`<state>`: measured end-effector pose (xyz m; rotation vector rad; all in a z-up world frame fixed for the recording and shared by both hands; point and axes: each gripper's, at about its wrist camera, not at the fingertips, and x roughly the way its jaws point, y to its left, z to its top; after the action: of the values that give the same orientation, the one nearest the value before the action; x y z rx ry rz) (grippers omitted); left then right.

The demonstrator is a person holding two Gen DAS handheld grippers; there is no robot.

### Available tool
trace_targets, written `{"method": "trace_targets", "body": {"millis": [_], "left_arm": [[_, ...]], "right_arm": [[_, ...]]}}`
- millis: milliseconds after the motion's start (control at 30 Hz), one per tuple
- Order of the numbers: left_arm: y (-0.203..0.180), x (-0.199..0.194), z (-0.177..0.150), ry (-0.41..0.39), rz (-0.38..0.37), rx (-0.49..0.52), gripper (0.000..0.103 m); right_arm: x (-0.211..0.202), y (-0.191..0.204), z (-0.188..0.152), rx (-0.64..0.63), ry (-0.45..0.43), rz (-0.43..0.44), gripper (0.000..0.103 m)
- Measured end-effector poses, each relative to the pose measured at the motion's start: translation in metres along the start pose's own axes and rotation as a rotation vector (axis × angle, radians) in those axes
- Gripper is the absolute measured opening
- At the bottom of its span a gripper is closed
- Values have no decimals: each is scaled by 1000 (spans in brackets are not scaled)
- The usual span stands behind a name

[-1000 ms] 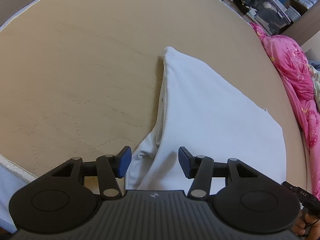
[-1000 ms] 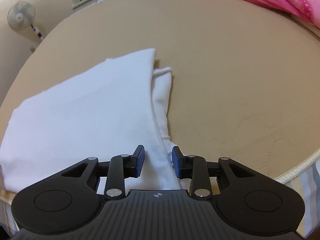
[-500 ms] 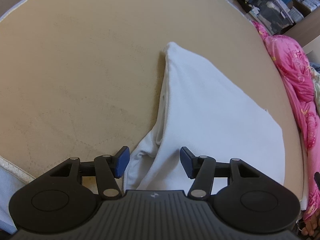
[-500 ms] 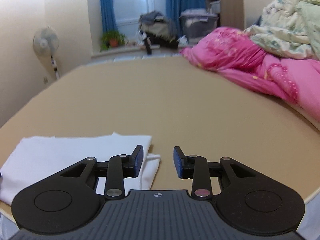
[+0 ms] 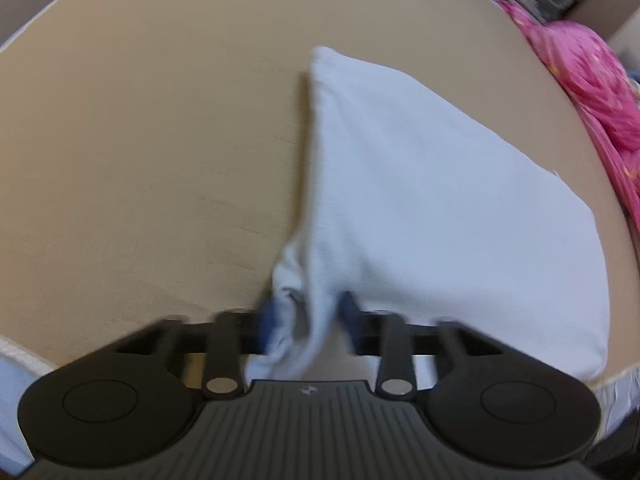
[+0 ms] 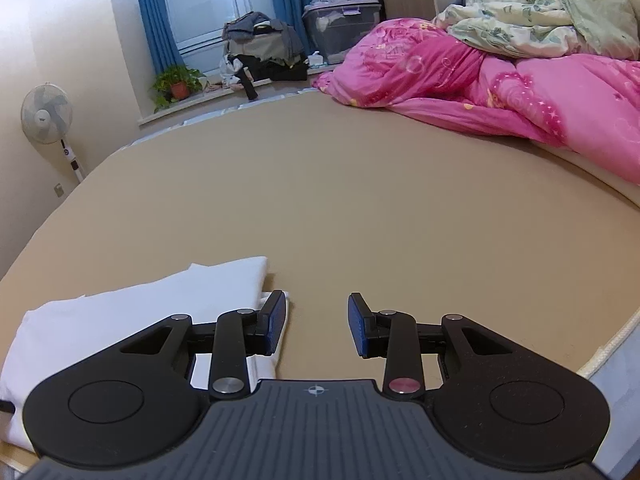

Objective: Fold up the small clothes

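A white garment [image 5: 420, 184] lies folded flat on the tan bed [image 5: 140, 140]. In the left wrist view, my left gripper [image 5: 306, 320] has its jaws narrowed around the bunched near corner of the garment; the frame is blurred. In the right wrist view, my right gripper [image 6: 318, 326] is open and empty, held above the bed just right of the garment [image 6: 160, 304], whose edge lies under the left fingertip [image 6: 274, 320].
A pink quilt [image 6: 500, 92] and a pale floral quilt [image 6: 560, 4] are heaped at the far right of the bed. A fan [image 6: 46, 114], a potted plant [image 6: 178, 84], piled clothes [image 6: 264, 48] and a storage bin [image 6: 340, 28] stand beyond the bed.
My left gripper has closed in on the garment's near corner. My right gripper let go of the garment edge, lifted and tilted up, and opened wider.
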<state>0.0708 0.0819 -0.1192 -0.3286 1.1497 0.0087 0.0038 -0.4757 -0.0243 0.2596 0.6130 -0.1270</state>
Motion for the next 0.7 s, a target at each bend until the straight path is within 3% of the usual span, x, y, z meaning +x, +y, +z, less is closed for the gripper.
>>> {"method": "trace_targets", "body": {"millis": [67,167,400,500,567,700], "left_arm": [[-3,-1,-1,-9,2,10,15],[4,-8,0,-30,-36,-28,9],[21,-58,-5,-173,-129,-7,5],[40,-70,-11,-181,-154,-43,5],[46,-75,-13,-184,-117,-43,5],[60,-62,-14,-94,-108,-65,5]], "right_arm": [[-3,-3,0,21,-5,-4,36],[-6,-7,-2,71,-12,-17,36],[-7,-12,-2,156,-26,-31,36],[-8,-10,-2,190,-30,-24,36],[-10,-7,-2,196,-36,-10,36],[-11,-2,0,172,-43,25,36]]}}
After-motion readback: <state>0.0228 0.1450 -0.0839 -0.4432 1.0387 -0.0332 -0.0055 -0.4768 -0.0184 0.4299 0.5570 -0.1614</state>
